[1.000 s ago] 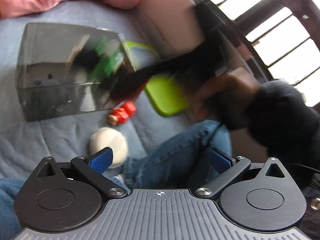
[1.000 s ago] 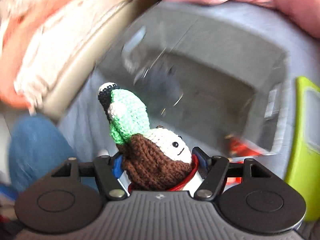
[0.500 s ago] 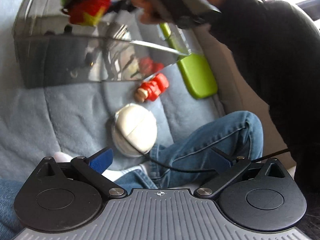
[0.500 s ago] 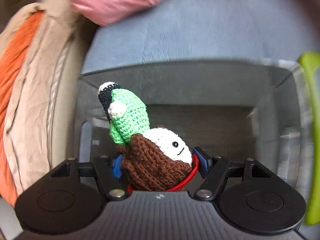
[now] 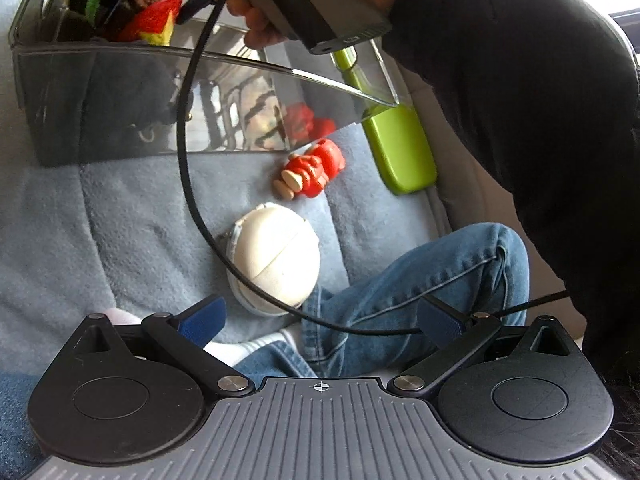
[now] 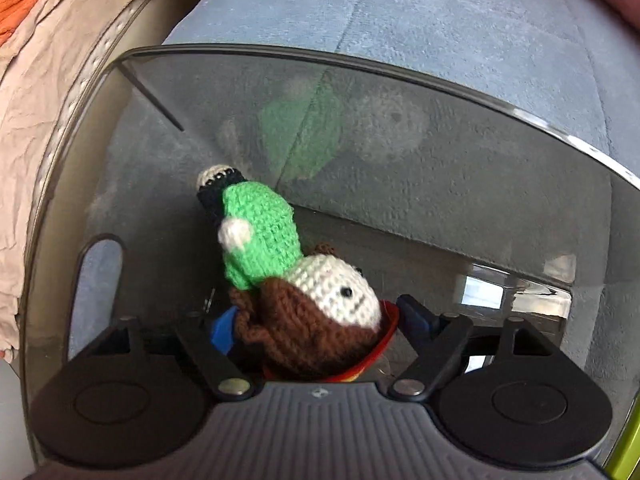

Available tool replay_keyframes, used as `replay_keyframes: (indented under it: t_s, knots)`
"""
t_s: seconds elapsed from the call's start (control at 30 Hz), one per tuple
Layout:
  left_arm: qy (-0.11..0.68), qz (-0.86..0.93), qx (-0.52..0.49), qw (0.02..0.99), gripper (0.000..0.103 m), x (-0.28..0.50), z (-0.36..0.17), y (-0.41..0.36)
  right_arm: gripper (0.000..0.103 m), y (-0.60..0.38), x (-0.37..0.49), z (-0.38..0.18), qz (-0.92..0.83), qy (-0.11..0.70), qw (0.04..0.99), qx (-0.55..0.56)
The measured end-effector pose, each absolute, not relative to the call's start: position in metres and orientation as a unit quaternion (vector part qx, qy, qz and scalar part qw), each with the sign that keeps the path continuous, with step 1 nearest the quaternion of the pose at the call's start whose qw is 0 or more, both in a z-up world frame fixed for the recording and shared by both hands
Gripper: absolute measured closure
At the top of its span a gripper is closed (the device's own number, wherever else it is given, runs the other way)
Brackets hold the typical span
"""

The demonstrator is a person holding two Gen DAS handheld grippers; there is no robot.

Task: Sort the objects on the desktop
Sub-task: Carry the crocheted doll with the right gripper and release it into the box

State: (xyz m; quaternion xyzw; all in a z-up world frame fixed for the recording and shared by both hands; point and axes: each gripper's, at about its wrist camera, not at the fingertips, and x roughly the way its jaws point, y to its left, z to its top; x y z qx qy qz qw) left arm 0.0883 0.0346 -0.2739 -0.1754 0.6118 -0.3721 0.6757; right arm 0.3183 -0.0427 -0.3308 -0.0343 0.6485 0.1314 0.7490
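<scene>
Crocheted yarn made up the doll (image 6: 308, 304), brown-haired with a cream face and a green body, and the right gripper (image 6: 316, 320) had its blue pads pressed against the head from both sides, holding it inside the mouth of the smoky clear plastic bin (image 6: 520, 184). Such a toy looked light, soft and squashy, unlikely to break or slip, though the yarn could snag on a pad; the plump head or the green middle seemed the surest places to pinch. In the left wrist view the same doll (image 5: 136, 12) showed over the near wall of the bin (image 5: 120, 92), with a red and yellow part below it. Outside the bin on the blue-grey fleece blanket (image 5: 100, 232) lay a small red toy figure (image 5: 312, 170) just beside the wall, a cream round case (image 5: 276, 260) nearer the camera, and a lime-green flat case (image 5: 404, 152) to the side. The left gripper (image 5: 320, 318) hung well apart from them with its fingers spread wide and nothing between them, above a denim-clad knee (image 5: 440, 276).
</scene>
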Motion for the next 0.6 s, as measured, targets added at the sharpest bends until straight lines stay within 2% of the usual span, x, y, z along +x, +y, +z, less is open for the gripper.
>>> replay_keyframes:
  t_s: [0.17, 0.3, 0.4, 0.5, 0.6]
  knots:
    - [0.611, -0.369, -0.161, 0.682, 0.0, 0.084, -0.265, 0.032, 0.019, -0.065, 0.304, -0.315, 0.146, 0.635, 0.758, 0.014]
    - [0.592, -0.386, -0.187, 0.682, 0.0, 0.081, -0.252, 0.041, 0.019, -0.097, 0.278, -0.273, 0.171, 0.589, 0.786, 0.082]
    - [0.585, -0.391, -0.221, 0.675, 0.0, 0.082, -0.253, 0.046, 0.018, -0.143, 0.243, -0.231, 0.172, 0.516, 0.83, 0.124]
    - [0.605, -0.36, -0.24, 0.669, 0.0, 0.083, -0.27, 0.038, 0.012, -0.207, 0.188, -0.197, 0.149, 0.417, 0.884, 0.149]
    - [0.624, -0.318, -0.229, 0.676, 0.0, 0.084, -0.293, 0.015, 0.004, -0.27, 0.142, -0.187, 0.105, 0.313, 0.927, 0.178]
